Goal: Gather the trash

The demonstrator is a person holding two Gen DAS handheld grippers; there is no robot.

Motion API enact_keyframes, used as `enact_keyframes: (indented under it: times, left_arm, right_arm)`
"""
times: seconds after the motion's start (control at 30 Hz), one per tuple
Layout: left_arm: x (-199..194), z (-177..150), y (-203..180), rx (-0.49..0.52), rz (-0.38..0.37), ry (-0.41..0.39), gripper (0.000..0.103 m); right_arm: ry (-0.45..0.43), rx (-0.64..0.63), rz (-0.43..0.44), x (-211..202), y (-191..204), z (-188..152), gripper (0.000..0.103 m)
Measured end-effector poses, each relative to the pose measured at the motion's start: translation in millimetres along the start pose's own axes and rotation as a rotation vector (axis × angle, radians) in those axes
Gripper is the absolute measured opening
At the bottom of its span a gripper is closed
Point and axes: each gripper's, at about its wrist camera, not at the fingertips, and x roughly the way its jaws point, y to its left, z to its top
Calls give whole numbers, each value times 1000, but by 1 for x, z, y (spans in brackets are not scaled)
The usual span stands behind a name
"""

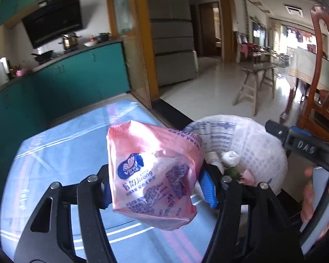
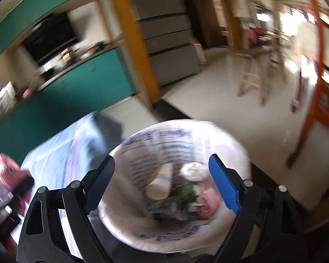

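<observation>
My left gripper (image 1: 158,186) is shut on a pink tissue wrapper (image 1: 151,175) with blue print, held above the blue tablecloth (image 1: 61,157), just left of the bin. The white-lined trash bin (image 1: 261,151) stands to its right; it also shows in the right wrist view (image 2: 230,144), holding a paper cup (image 2: 161,184), a crumpled white wad (image 2: 194,171) and other scraps. My right gripper (image 2: 164,184) is open and empty, hovering over the bin's mouth. The wrapper appears blurred at the far left of the right wrist view (image 2: 4,166). The right gripper's body (image 1: 307,151) shows at the right of the left wrist view.
A table with a blue cloth (image 2: 54,160) lies left of the bin. Teal kitchen cabinets (image 1: 76,76) run behind it. A wooden chair (image 1: 318,76) stands at the right, a wooden stool (image 1: 252,83) and a grey fridge (image 1: 173,32) farther off on the tiled floor.
</observation>
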Motion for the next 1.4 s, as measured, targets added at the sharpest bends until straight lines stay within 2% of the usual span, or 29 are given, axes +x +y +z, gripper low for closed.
enact_keyframes:
  times: [0.1,0.3,0.4,0.47,0.63,0.8,0.9,1.07,1.2,1.4]
  left_arm:
    - [25,6,-24,5,-65,28,63]
    - [56,7,-63,47,-102,69,65]
    - [60,5,-74,67,-100,67,73]
    - [57,4,-75,59,-97,52,82]
    - [46,4,-61,43,-65,36,87]
    - [18,-3,-28,6,29,10,93]
    - [-13,-13,0,-30,97,-26,96]
    - [-85,-33,38,-49,238,-107,99]
    - [-133,-43,58,-76,272,-144,100]
    - [-177,-53,77,-115,299,-173,100]
  right_arm:
    - [-39,78,-48,-6,-20,4,86]
    - [-122,176,-104,-20,-42,7,86]
    - [-153,207,-116,-26,-49,8,86]
    - [-162,213,-123,-27,-52,8,88]
    - [-150,189,-117,-23,-48,7,88]
    - [-167,144,-89,-26,-38,5,88]
    - [-178,76,-63,-33,-21,-2,88]
    - [-206,-66,-30,-73,24,-34,100]
    - [-205,-169,6,-102,59,-53,100]
    - [-234,-299,68,-141,100,-57,100]
